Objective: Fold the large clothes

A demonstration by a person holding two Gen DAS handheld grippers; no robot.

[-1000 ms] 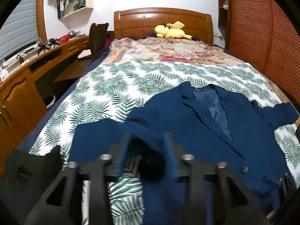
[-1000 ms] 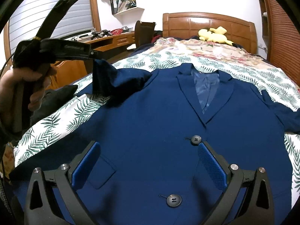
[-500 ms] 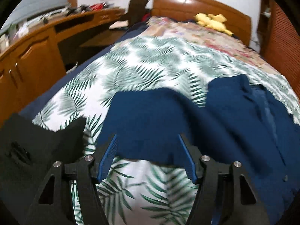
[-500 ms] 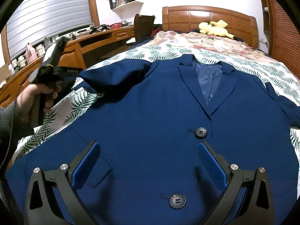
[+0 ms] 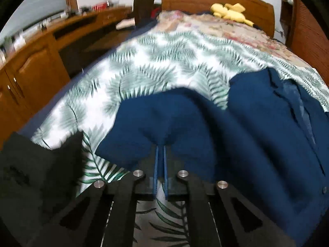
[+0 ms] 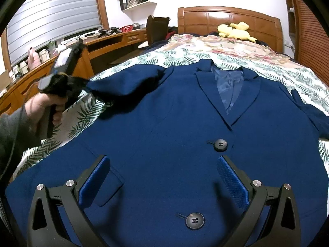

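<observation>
The navy jacket (image 6: 164, 123) lies face up and buttoned on the palm-print bedspread (image 5: 154, 61) of the bed, spread flat so its sleeves can be brought in. The left tool (image 5: 160, 150) has pinched the cuff edge of the sleeve (image 5: 164, 119), jaws pressed together on the cloth, likely to carry it across the chest. Half a second ago those jaws stood wide around that edge; they have just been closing. The right tool (image 6: 163, 177) hovers over the front, jaws wide apart, gripping nothing
</observation>
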